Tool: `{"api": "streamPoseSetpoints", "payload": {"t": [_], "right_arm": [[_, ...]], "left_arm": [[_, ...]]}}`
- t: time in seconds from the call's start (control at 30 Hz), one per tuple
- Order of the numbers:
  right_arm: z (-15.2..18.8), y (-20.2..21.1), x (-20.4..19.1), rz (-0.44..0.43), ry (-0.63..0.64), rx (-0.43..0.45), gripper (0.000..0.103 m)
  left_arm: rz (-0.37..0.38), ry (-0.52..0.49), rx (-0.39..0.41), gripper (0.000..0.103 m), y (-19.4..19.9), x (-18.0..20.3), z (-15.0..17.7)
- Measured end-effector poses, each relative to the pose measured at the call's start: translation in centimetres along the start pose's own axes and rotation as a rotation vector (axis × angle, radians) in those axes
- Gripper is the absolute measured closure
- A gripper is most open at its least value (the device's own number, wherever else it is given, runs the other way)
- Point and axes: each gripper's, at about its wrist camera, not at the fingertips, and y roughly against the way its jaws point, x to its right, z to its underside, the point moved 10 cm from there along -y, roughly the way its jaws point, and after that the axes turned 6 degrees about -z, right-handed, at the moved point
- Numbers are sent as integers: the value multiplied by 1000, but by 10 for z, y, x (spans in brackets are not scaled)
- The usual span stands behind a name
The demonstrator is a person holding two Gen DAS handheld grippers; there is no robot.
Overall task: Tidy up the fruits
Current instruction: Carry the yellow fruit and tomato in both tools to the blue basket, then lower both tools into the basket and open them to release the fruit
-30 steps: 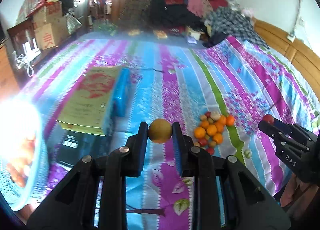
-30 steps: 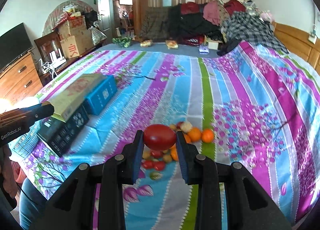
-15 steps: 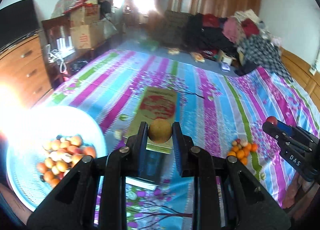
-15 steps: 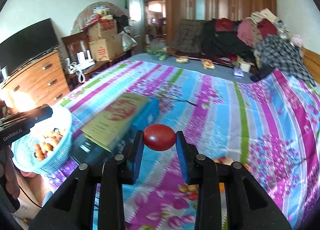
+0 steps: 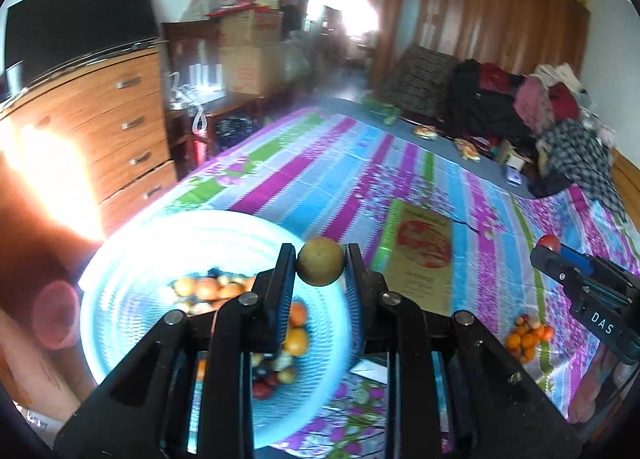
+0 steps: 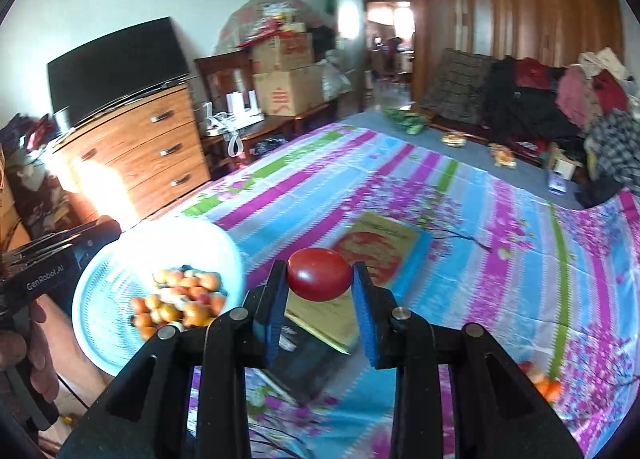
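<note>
A bed (image 6: pixel 460 195) under a sheet striped in blue, magenta and green fills most of both views, with a heap of clothes (image 6: pixel 560 99) piled along its far end. Beyond the bed's left edge stand a wooden chest of drawers (image 6: pixel 148 151) carrying a dark television (image 6: pixel 116 67), and next to it stacked cardboard boxes (image 6: pixel 286 71).

On the sheet lies a flat yellow box with a red emblem (image 5: pixel 422 255), its long axis running away from the cameras toward the clothes; it rests on darker boxes, one of them blue-sided.

At the bed's near left corner sits a round pale blue basket (image 5: pixel 132 299), tipped toward the cameras, glare washing out its far rim. Small orange, red and pale fruits (image 6: pixel 180 299) lie in its bottom. A small pile of oranges and red fruits (image 5: pixel 528 335) stays on the sheet well to the right, apart from the basket.

The left gripper (image 5: pixel 320 267) pinches a round yellow-brown fruit (image 5: pixel 320 266) between its blue pads, above the basket's right rim in the left wrist view; being a ball, it shows no clear long axis.

The right gripper (image 6: pixel 320 275) clamps a red tomato (image 6: pixel 319 274), whose long axis lies crosswise from pad to pad. It is held in the air over the yellow box, right of the basket. A hand (image 6: pixel 24 343) grips the left tool's handle at the right wrist view's left edge.
</note>
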Motion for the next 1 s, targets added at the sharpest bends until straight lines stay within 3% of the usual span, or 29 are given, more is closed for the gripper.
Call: {"api": "streamPoseSetpoints", "payload": {"t": [0.53,1.0], "right_arm": [[-16,-80,-121,-163,87,-136,67],[17,-145,-160,-188,108,-297,67]], "left_arm": [[-131,131,-55,78,-20,-109,8],[-170,176,-168,78,-48,-155,37]]}}
